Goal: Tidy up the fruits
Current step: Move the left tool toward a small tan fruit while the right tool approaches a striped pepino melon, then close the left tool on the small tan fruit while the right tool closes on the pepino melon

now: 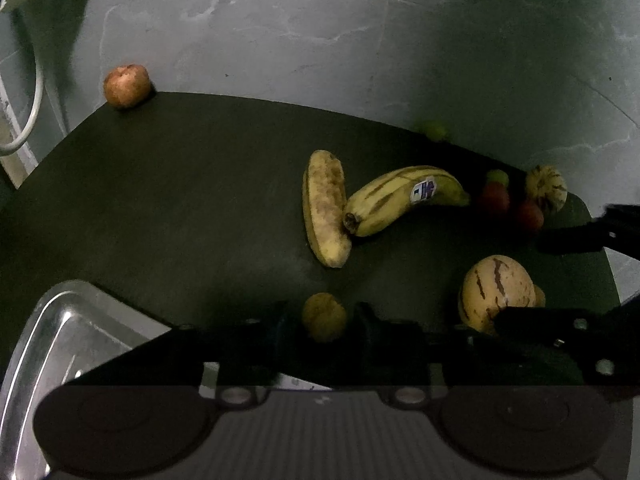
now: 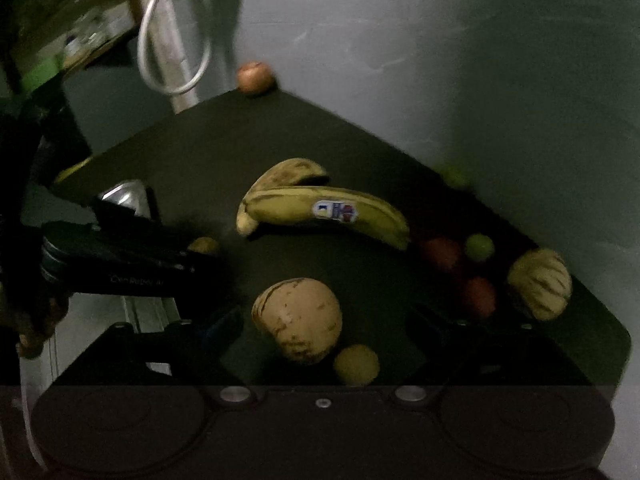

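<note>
Fruits lie on a dark table (image 1: 180, 200). My left gripper (image 1: 323, 318) has its fingers close on both sides of a small brown-yellow round fruit (image 1: 324, 316). Two bananas lie mid-table: a stickered one (image 1: 404, 198) and a spotted one (image 1: 325, 208). A striped pale melon (image 1: 496, 294) sits right. My right gripper (image 2: 324, 330) is open around this melon (image 2: 298, 318), jaws apart from it. A small yellow fruit (image 2: 356, 364) lies beside it. An apple (image 1: 127, 86) sits at the far corner.
A second striped melon (image 2: 540, 282), two red fruits (image 2: 478, 296) and a green one (image 2: 479, 247) lie at the right. A metal tray (image 1: 52, 360) sits off the table's near left edge. A grey wall runs behind the table. A white cable loop (image 2: 176, 52) hangs at left.
</note>
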Available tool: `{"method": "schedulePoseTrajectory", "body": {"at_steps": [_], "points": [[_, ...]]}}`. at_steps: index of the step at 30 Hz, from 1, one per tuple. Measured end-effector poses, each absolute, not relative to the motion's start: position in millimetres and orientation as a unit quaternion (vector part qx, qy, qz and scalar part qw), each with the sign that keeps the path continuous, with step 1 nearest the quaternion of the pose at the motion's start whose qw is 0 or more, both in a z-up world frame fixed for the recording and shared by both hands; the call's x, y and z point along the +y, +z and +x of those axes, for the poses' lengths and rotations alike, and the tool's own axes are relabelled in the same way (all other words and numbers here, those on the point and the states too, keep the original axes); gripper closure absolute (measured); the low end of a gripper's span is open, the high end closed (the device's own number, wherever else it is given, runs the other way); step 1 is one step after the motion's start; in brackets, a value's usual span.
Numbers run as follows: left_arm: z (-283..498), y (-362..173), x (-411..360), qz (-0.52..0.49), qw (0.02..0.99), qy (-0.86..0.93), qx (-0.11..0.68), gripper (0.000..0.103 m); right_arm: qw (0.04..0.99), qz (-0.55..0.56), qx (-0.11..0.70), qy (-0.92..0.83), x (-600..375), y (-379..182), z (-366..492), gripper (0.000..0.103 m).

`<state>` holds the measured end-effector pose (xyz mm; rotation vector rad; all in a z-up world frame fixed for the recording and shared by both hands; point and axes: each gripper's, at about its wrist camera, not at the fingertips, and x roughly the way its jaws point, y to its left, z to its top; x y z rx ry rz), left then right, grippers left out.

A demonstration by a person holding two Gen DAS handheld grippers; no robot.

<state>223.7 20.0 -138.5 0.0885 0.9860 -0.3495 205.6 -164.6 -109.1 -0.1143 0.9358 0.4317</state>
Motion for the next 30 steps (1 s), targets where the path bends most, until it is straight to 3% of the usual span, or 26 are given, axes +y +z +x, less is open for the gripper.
{"method": "schedulePoseTrajectory", "body": {"at_steps": [5,11,30], "points": [[227,-139,20,0.040,0.865,-0.170,0.470,0.075,0.850,-0.087,0.454,0.252,-157,-114,216,0.029],[229,-139,22,0.034,0.865,-0.170,0.471,0.075,0.826,-0.114,0.473,0.285,-147,-119,221,0.050],[226,-120,23,0.032,0.882,-0.147,0.446,0.076,0.852,-0.024,0.466,0.237,-161,-101,222,0.052]]}}
